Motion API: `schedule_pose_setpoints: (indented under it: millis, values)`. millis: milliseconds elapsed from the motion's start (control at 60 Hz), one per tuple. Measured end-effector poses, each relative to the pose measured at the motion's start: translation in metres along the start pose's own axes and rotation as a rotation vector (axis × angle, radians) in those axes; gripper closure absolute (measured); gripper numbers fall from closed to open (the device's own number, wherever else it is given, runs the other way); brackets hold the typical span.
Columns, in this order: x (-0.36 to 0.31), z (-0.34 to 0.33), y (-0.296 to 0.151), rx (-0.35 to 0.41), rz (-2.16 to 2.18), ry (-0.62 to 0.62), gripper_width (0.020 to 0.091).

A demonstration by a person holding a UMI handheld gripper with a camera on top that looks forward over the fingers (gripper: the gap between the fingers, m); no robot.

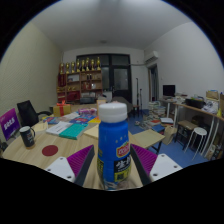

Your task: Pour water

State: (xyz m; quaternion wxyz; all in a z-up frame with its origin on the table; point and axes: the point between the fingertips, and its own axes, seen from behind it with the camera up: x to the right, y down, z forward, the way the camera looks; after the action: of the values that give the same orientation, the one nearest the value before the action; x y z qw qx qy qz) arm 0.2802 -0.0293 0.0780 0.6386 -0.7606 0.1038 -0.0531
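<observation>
A blue bottle (pixel 114 148) with a white cap and a printed label stands upright between my fingers. Both purple pads (pixel 142 160) press against its sides, so my gripper (pixel 113 172) is shut on it. The bottle looks lifted above the wooden table (pixel 70 150). A black mug (pixel 28 135) stands on the table to the left, beyond the fingers. A red coaster (pixel 50 150) lies just right of the mug.
Papers and a green folder (pixel 72 129) cover the table's middle. A white stool (pixel 198 136) and a desk with a monitor (pixel 170 92) stand at the right. Shelves (pixel 80 78) line the far wall. A purple box (pixel 9 124) sits at the left.
</observation>
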Motion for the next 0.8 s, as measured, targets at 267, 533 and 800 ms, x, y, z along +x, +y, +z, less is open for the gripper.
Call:
schedule_pose_setpoints:
  millis: [267,533,800]
  values:
    - [0.004,0.015,0.016,-0.010,-0.004,0.055,0.0519]
    - [-0.015,0.010,-0.003,-0.115,-0.096,0.110,0.0616]
    - [-0.145,0.009,-0.115,-0.062,-0.599,0.124,0.0631]
